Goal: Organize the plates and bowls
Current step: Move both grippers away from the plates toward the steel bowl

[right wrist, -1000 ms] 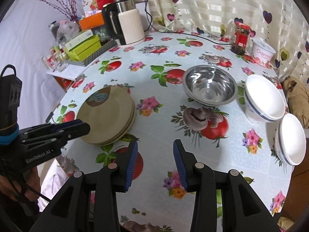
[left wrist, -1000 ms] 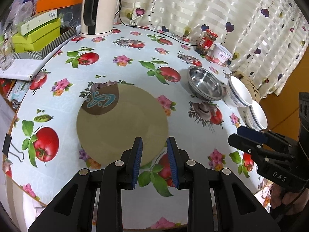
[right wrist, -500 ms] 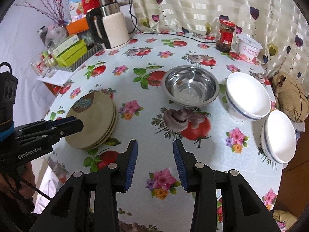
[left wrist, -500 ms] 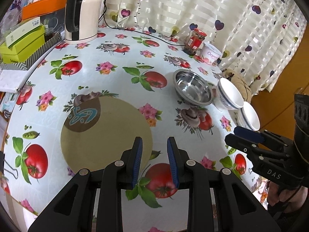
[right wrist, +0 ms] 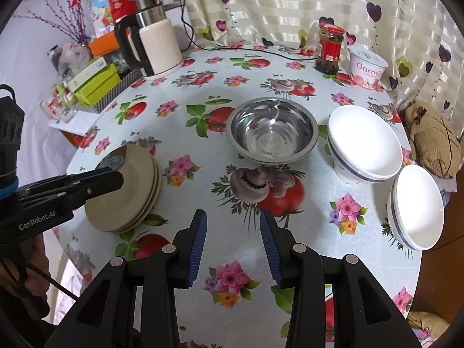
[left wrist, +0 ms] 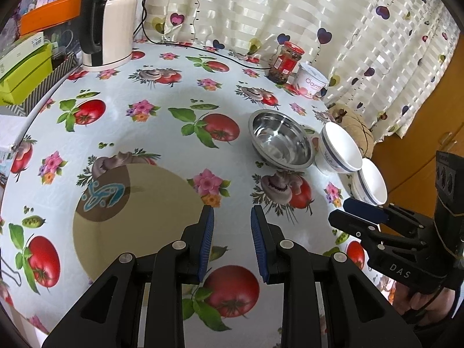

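A stack of tan plates (left wrist: pixel 136 217) (right wrist: pixel 130 197) lies at the table's left front. A steel bowl (left wrist: pixel 279 140) (right wrist: pixel 271 129) stands mid-table. Two stacks of white bowls with blue bands stand to its right: one beside it (left wrist: pixel 342 148) (right wrist: pixel 364 142), one nearer the table edge (left wrist: pixel 371 184) (right wrist: pixel 416 206). My left gripper (left wrist: pixel 232 232) is open and empty, hovering just right of the plates; it also shows in the right wrist view (right wrist: pixel 87 185). My right gripper (right wrist: pixel 233 237) is open and empty, in front of the steel bowl; it also shows in the left wrist view (left wrist: pixel 365 213).
The round table has a fruit-print cloth (right wrist: pixel 203 92). A kettle (right wrist: pixel 153 46) stands at the back left, with boxes (right wrist: pixel 92 84) beside it. A red-lidded jar (right wrist: pixel 329 47) and a white tub (right wrist: pixel 366 66) stand at the back right. A tan bag (right wrist: pixel 432 139) lies by the curtain.
My left gripper has drawn back and to the right off the plates. My right gripper has moved forward toward the steel and white bowls. Both stayed open.
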Motion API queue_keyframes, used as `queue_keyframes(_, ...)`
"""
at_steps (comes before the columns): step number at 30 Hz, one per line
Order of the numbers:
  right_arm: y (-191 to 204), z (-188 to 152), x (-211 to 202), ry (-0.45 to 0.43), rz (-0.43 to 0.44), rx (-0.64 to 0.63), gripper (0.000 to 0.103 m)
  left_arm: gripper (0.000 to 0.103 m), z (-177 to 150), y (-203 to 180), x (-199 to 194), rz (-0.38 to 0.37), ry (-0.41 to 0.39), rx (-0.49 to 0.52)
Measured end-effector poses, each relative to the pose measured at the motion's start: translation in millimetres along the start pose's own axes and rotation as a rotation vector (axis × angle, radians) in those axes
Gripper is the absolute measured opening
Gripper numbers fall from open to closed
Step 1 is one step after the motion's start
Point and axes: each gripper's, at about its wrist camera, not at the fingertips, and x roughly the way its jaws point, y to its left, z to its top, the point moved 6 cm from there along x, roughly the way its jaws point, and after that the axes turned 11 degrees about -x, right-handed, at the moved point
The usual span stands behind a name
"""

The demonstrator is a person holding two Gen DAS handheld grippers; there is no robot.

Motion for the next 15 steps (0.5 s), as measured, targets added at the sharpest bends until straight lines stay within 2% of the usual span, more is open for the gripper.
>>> queue_keyframes(15, -18, 2, 7, 0.001, -0.013, 0.039, 0.038, 0.027, 6, -13, 13, -0.016, 0.021, 0.015)
